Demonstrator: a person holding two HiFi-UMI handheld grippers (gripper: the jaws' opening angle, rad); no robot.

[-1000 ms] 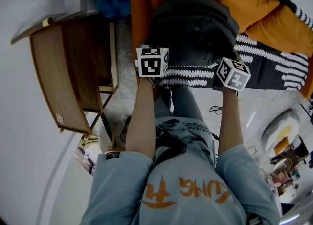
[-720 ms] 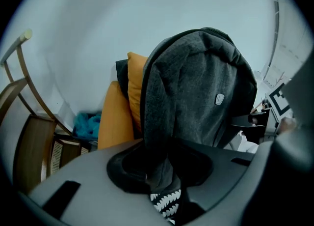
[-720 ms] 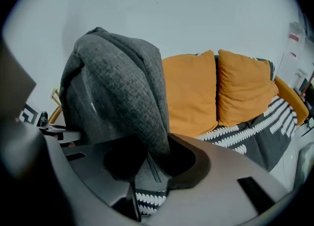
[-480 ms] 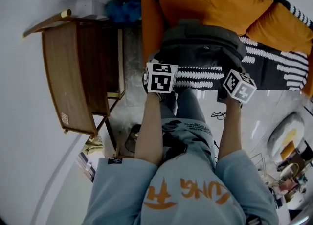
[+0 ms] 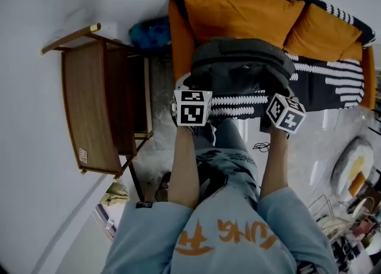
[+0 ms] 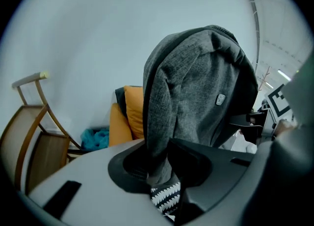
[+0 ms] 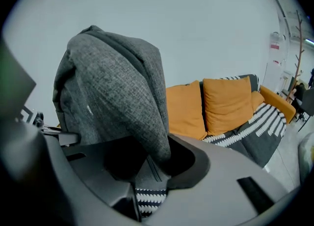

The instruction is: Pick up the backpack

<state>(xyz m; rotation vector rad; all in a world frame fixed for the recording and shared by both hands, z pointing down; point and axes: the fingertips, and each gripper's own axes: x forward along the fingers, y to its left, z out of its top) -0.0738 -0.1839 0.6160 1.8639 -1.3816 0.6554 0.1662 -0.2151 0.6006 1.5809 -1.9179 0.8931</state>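
Soft, even indoor light.
Bending at edges, black in corners; blurring up close, sharp on the backpack (image 6: 196, 97); glinting off floor (image 5: 315, 148).

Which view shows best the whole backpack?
The head view: nearly the whole backpack appears there, seen from above. The left gripper view and the right gripper view each show only one grey side of it, very close.

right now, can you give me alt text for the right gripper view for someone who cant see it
The right gripper is clamped on the edge of a grey backpack, which fills the left of the frame against a white wall. Behind it to the right, orange cushions sit on a sofa with a black-and-white patterned throw.
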